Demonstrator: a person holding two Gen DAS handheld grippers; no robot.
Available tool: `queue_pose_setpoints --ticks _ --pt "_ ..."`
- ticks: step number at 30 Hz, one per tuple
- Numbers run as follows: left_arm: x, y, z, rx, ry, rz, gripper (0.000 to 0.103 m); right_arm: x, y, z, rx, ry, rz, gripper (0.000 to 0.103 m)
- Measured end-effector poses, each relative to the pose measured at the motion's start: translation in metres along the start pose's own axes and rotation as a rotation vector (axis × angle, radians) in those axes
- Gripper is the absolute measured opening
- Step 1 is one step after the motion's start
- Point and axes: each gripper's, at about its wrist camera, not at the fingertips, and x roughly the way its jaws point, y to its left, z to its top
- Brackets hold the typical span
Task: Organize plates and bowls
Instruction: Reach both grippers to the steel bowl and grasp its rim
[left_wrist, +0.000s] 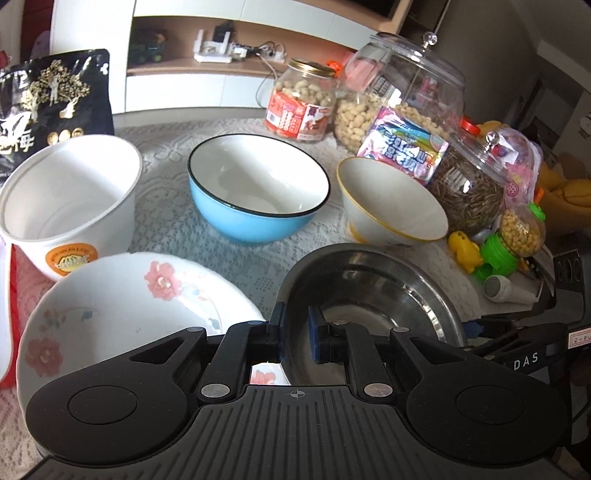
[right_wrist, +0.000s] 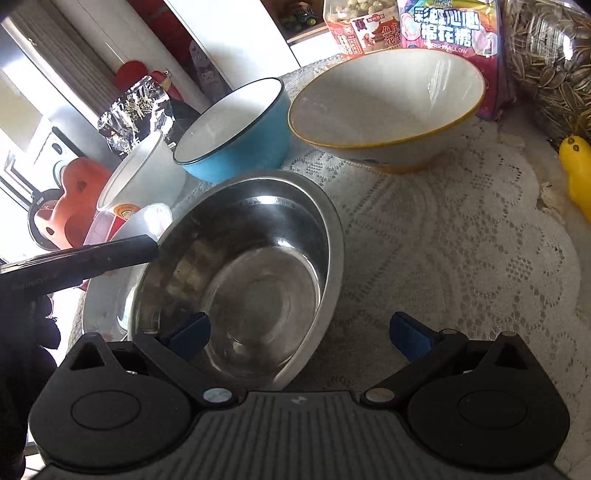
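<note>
Left tongs (left_wrist: 295, 334) clamped on near rim of steel bowl (left_wrist: 373, 291), one pad inside, one outside. Right tongs (right_wrist: 301, 332) spread wide, gripping nothing, one pad over steel bowl interior. Flowered plate (left_wrist: 122, 314) touching steel bowl's left side. Blue bowl (left_wrist: 258, 192) and yellow-rimmed bowl (left_wrist: 391, 201) behind steel bowl; white cup (left_wrist: 70, 199) behind flowered plate. All on lace-covered bench (right_wrist: 461, 240).

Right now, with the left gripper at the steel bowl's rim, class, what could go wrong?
1. The left gripper pinches only the thin rim of the steel bowl; the smooth metal may slip or tip when lifted.
2. The steel bowl overlaps the flowered plate, so dragging it could knock the plate.
3. The yellow-rimmed bowl stands close behind; a swing could hit it.
</note>
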Motion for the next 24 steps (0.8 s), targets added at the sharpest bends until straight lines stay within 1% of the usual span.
queue_pose_setpoints --ticks 2,4,7,8,11,12,13,14,16,18,19,20,21,22,24 --pt "-0.001 0.000 0.000 0.005 0.001 0.013 0.014 -0.002 -0.008 0.001 0.064 -0.014 0.031 0.103" --pt "-0.004 0.004 -0.001 -0.012 -0.001 0.015 0.015 -0.003 -0.010 0.002 0.063 -0.008 0.042 0.103" --pt "-0.005 0.011 -0.004 -0.061 0.016 -0.016 0.015 -0.001 -0.002 0.001 -0.011 0.007 0.016 0.103" --pt "-0.005 0.013 -0.005 -0.073 0.022 -0.024 0.016 0.000 0.002 0.000 -0.041 0.008 -0.001 0.103" --pt "0.001 0.015 -0.010 -0.096 0.051 -0.045 0.017 0.002 0.012 -0.003 -0.121 0.014 -0.023 0.102" --pt "0.003 0.015 -0.011 -0.094 0.059 -0.044 0.017 0.001 0.012 -0.002 -0.129 0.006 -0.017 0.099" --pt "0.005 0.013 -0.012 -0.083 0.056 -0.035 0.019 0.000 0.012 -0.002 -0.127 -0.011 -0.019 0.088" --pt "0.006 0.011 -0.012 -0.068 0.052 -0.027 0.020 -0.001 0.012 -0.001 -0.123 -0.040 -0.039 0.082" --pt "0.007 0.008 -0.011 -0.054 0.044 -0.025 0.022 -0.003 0.012 -0.001 -0.131 -0.094 -0.094 0.079" --pt "0.007 0.009 -0.011 -0.059 0.033 -0.031 0.025 -0.001 0.015 -0.002 -0.153 -0.094 -0.126 0.066" --pt "0.008 0.009 -0.011 -0.057 0.031 -0.033 0.025 0.001 0.017 -0.003 -0.162 -0.082 -0.124 0.053" --pt "0.008 0.007 -0.010 -0.052 0.033 -0.035 0.025 0.003 0.023 -0.004 -0.171 -0.067 -0.109 0.046" --pt "0.008 0.006 -0.009 -0.049 0.043 -0.037 0.026 0.003 0.028 -0.004 -0.179 -0.064 -0.106 0.046" --pt "0.007 0.005 -0.007 -0.052 0.059 -0.022 0.026 0.002 0.038 -0.004 -0.202 -0.072 -0.132 0.049" --pt "0.001 0.006 -0.004 -0.054 0.069 -0.003 0.026 -0.004 0.056 -0.005 -0.290 -0.125 -0.180 0.048"
